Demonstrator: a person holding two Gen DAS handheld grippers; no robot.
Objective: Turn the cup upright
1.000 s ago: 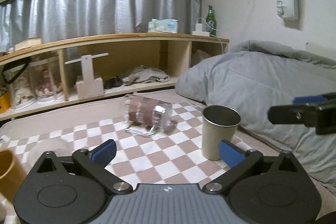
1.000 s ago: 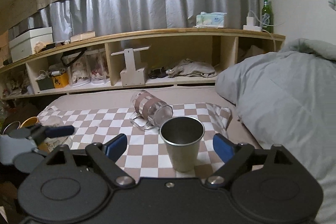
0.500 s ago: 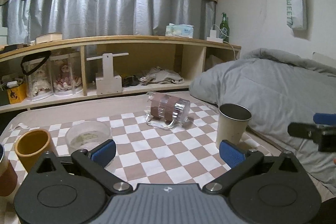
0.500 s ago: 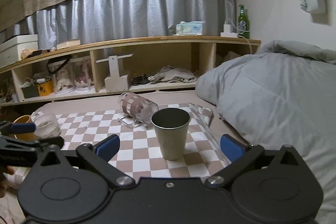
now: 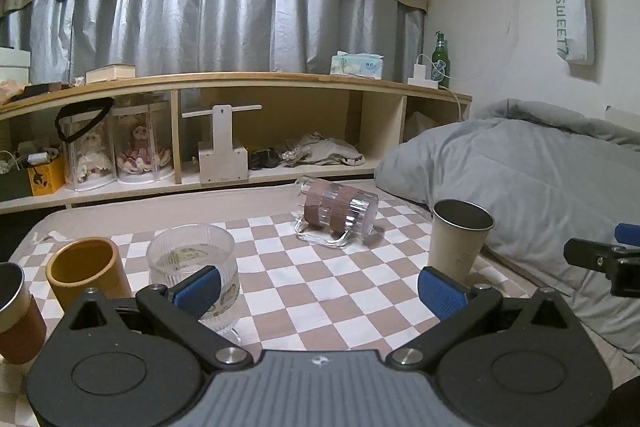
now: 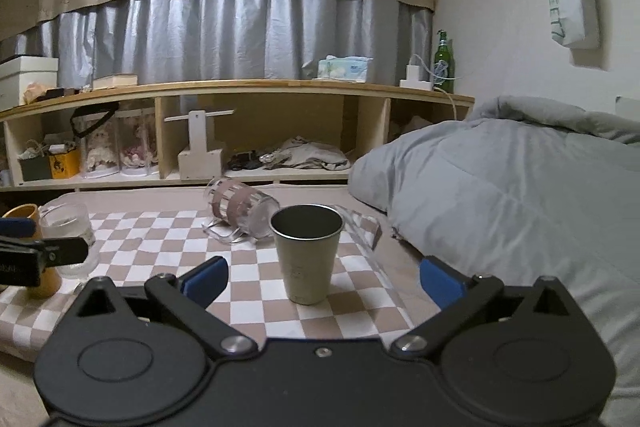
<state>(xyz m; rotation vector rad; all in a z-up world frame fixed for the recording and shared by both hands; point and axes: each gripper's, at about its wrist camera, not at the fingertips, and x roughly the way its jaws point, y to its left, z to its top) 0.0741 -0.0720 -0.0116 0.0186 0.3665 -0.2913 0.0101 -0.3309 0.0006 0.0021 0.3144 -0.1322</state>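
2 grippers, left gripper [image 5: 318, 285] and right gripper [image 6: 323, 277], hang spread and empty over the checkered cloth [image 5: 320, 291], where the glass cup [image 5: 338, 213] lies on its side beyond an upright metal cup [image 6: 306, 253].

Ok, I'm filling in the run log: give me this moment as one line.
left gripper: open, empty | right gripper: open, empty | glass mug: on its side, untouched | metal cup: upright

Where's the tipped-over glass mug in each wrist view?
Left wrist: glass mug on its side, right of centre, left of the steel cup.
Right wrist: mug left of centre, behind the steel cup.
Shared landmark: green bottle on the shelf.
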